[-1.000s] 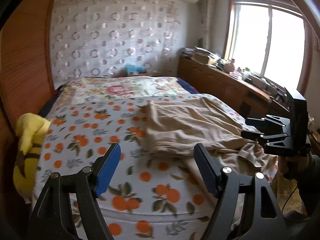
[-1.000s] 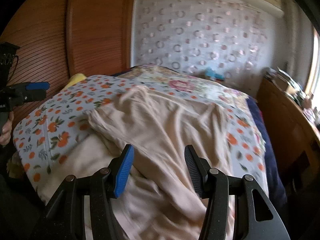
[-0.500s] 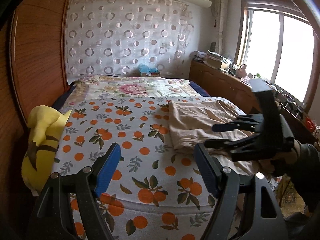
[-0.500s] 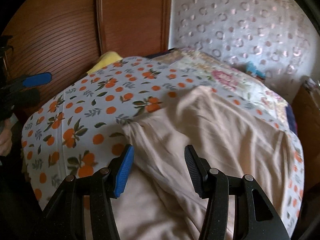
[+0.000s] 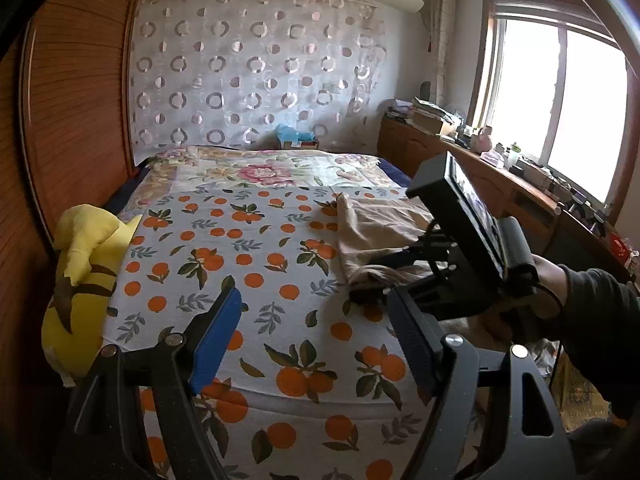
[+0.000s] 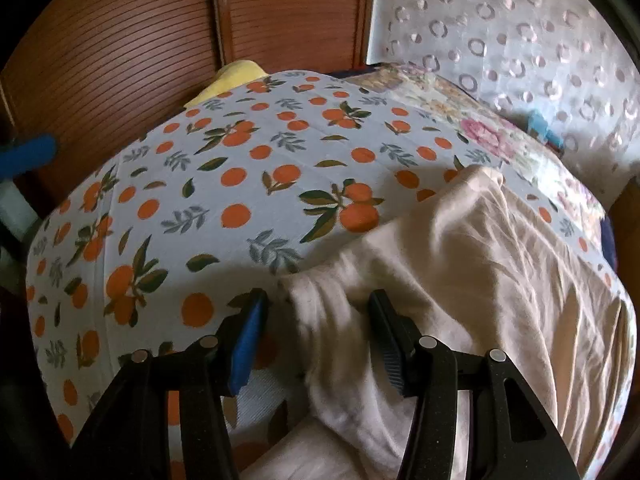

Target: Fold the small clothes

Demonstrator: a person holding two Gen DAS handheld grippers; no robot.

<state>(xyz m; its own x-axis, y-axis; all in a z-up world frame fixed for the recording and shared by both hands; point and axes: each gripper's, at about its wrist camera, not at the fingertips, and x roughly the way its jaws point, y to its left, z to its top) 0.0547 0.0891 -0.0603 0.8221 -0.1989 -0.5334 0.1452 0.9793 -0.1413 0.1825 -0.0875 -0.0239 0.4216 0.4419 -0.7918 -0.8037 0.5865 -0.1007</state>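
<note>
A beige garment lies rumpled on the right side of the bed, over the orange-print sheet; it also shows in the left wrist view. My right gripper is open, low at the garment's near left corner, with a bunched fold between its jaws. In the left wrist view the right gripper reaches onto the garment's near edge. My left gripper is open and empty, held above the near edge of the sheet, left of the garment.
A yellow plush toy lies at the bed's left edge against a wooden slatted wall. A floral quilt covers the far bed. A wooden cabinet with clutter runs under the window on the right.
My right gripper has moved left and down to the garment's near left corner, now straddling a fold. My left gripper has pulled back and turned, showing more of the sheet.
</note>
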